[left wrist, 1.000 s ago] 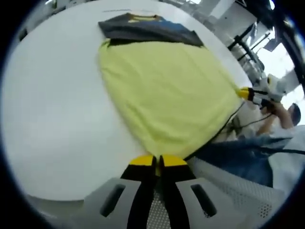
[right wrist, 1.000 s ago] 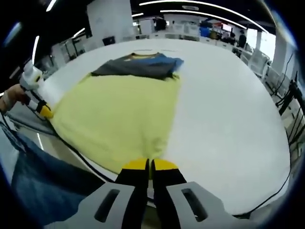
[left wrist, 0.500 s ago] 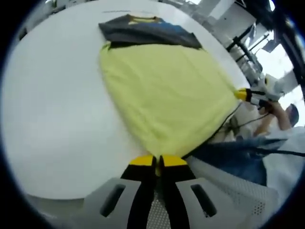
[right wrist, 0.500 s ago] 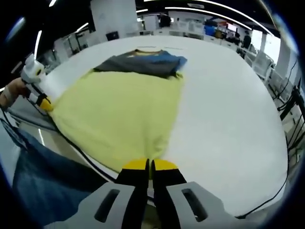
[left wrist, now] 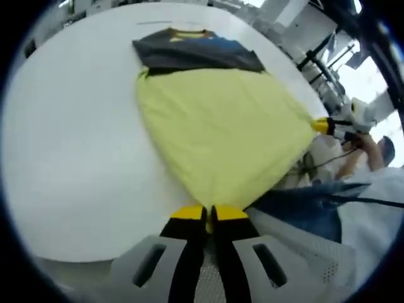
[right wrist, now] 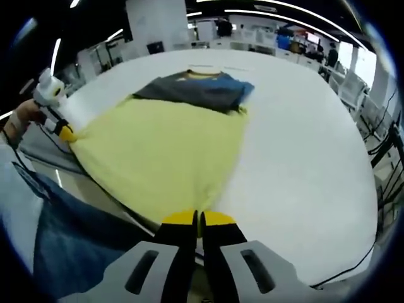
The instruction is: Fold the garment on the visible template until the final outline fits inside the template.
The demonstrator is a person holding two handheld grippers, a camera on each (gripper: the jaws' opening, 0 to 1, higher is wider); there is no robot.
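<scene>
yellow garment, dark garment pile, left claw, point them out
yellow garment (left wrist: 221, 126), left gripper view, middle of the spread cloth
dark garment pile (right wrist: 196, 89), right gripper view, grey top layer
left claw (left wrist: 209, 213), left gripper view, between its yellow tips

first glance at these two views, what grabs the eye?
The yellow garment, spread wide on the white table and stretched between the two grippers. The left gripper and right gripper are each shut on a near corner of it at the table's edge. At its far end lies a pile of dark folded clothes.
</scene>
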